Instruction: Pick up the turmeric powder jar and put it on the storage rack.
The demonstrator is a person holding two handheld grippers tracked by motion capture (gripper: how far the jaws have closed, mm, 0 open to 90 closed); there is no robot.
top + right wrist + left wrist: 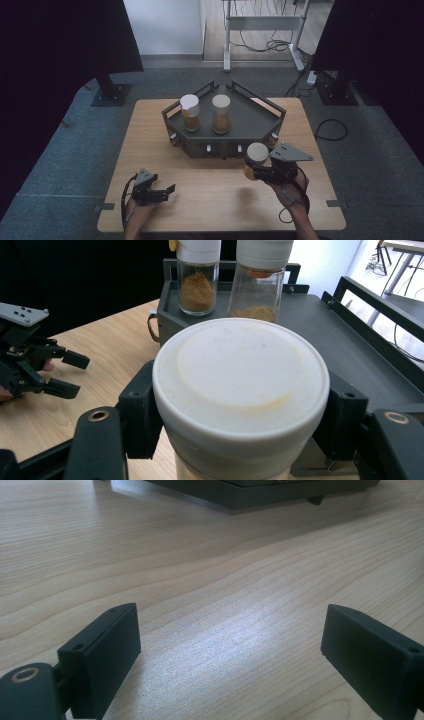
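- Jar (255, 159) with a white lid, amber powder showing below the lid, sits lower right of centre in the high view, clamped at its sides by the right tongs (260, 170) and held just in front of the tray (250, 117).
- Two more white-lidded jars (190, 112) (221, 114) stand upright side by side on the dark tray, each partly filled with brownish powder.
- Left tongs (167, 192), lower left, are spread wide over the bare table (210, 200), holding nothing.

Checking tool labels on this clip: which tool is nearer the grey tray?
Right. The right tool, shut on a white-lidded jar, sits just off the grey tray's front corner. The left tool rests open farther back on the table.
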